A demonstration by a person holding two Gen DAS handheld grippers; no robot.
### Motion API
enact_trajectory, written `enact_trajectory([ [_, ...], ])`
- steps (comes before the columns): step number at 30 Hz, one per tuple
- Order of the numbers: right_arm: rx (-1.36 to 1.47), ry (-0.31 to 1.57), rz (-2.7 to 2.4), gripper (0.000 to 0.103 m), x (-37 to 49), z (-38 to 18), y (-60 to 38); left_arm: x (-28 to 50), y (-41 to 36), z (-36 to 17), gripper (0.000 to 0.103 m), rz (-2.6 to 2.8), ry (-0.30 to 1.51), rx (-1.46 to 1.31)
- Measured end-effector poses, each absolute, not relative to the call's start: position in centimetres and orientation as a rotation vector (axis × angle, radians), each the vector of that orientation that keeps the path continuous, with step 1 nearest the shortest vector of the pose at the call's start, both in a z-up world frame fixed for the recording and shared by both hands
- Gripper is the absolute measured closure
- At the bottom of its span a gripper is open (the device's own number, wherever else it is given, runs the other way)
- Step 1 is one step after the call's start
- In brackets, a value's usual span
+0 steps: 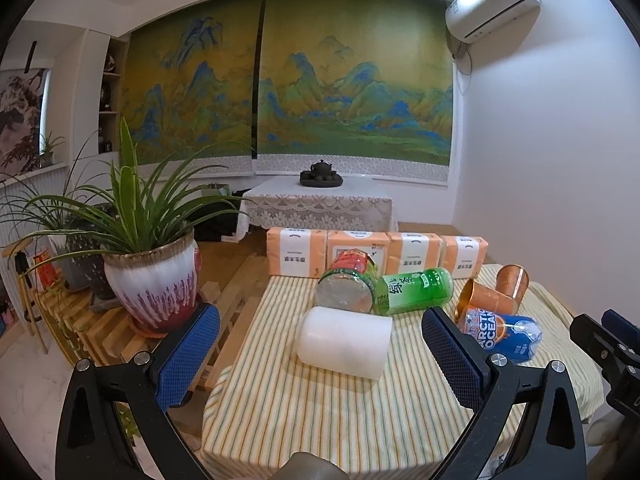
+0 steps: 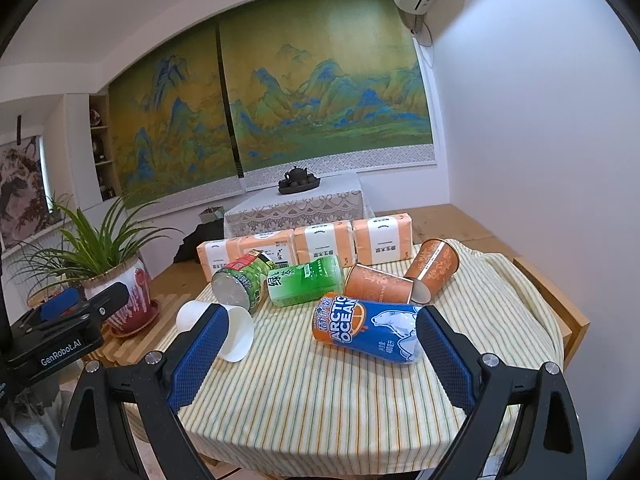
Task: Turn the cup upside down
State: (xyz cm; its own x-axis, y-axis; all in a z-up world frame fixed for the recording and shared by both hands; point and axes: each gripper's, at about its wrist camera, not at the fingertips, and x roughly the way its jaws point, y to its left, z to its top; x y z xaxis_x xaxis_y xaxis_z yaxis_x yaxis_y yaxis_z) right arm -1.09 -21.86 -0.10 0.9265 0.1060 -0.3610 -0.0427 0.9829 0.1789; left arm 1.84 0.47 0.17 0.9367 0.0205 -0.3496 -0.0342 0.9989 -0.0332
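Six cups lie tipped on the striped surface (image 2: 320,400); none stands inverted yet.

White cup (image 1: 345,342): centre of the left wrist view, on its side, long axis running roughly left-right across the frame, so it sits crosswise to the fingers' reach. In the right wrist view the same cup sits at centre left, mouth towards the lower right, partly hidden behind the left finger.

Left gripper (image 1: 320,354): released, jaws spread wide, nothing between the pads. The white cup lies straight ahead in the gap, apart from both fingers.

Right gripper (image 2: 316,354): also released and empty. The Arctic Ocean cup (image 2: 368,328) lies just ahead, between its fingers, long axis left-right, base end close to the right finger.

Further back: foil-ended green cup (image 2: 238,282), green tea cup (image 2: 306,280), two copper-coloured cups (image 2: 378,284), all on their sides, touching or nearly so. Tissue packs (image 2: 304,244) stand in a row behind them.

Judgement: each gripper has a cup nearly centred. Left is nearer the white cup; closing across its side wall looks feasible.
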Motion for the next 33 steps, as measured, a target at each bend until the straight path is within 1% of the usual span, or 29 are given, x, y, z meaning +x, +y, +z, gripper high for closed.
enact_trajectory([
  [33,0.184,0.405,0.072,0.010,-0.4,-1.2,-22.2,4.1,0.3,-1.2,0.001,0.010,0.418,-0.041],
])
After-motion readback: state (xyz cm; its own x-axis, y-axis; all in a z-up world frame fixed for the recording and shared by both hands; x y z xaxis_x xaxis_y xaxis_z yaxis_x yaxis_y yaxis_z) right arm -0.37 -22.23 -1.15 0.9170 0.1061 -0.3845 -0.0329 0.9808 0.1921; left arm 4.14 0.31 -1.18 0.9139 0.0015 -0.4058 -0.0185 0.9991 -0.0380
